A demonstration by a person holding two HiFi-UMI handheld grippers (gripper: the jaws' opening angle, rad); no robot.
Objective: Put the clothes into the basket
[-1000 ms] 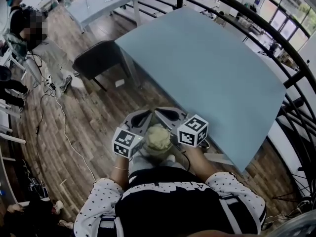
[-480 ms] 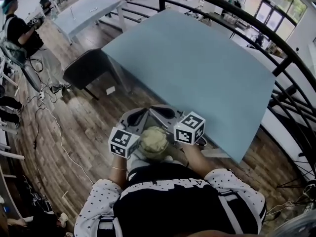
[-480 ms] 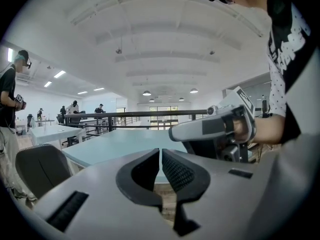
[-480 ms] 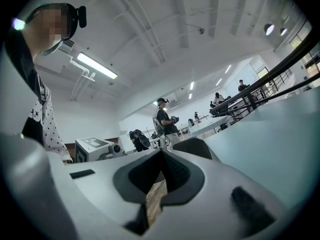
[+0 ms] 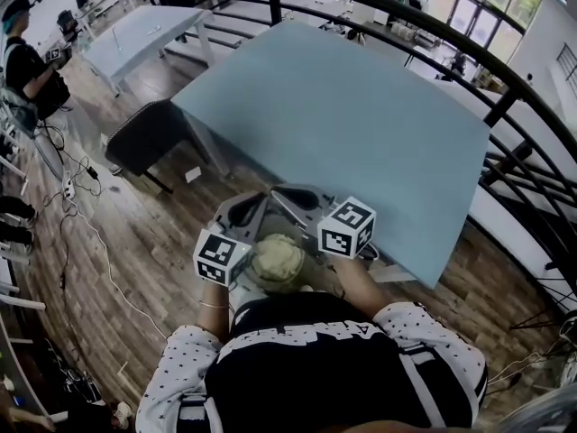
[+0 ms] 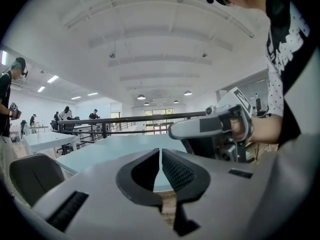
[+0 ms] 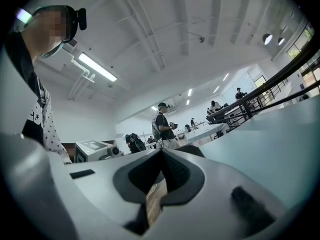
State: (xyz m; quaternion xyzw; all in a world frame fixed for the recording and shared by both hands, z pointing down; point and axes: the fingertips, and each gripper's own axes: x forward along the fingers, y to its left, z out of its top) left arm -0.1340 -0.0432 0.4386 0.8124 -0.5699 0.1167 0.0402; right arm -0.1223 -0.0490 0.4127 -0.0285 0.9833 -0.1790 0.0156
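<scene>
Grippers between steps: left gripper [image 6: 160, 159] and right gripper [image 7: 161, 156], both clamped shut on nothing, have drifted slightly toward the blue table [image 5: 361, 124] at 12 o'clock over 1 second. Neither clothes nor basket appears in any view, so progress is undecidable.

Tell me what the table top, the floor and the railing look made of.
Table top: smooth, matt pale blue, no grain, likely laminate or painted board.
Floor: brown planks with grain and seams, wood or wood-look vinyl.
Railing: thin black bars, probably painted metal.
</scene>
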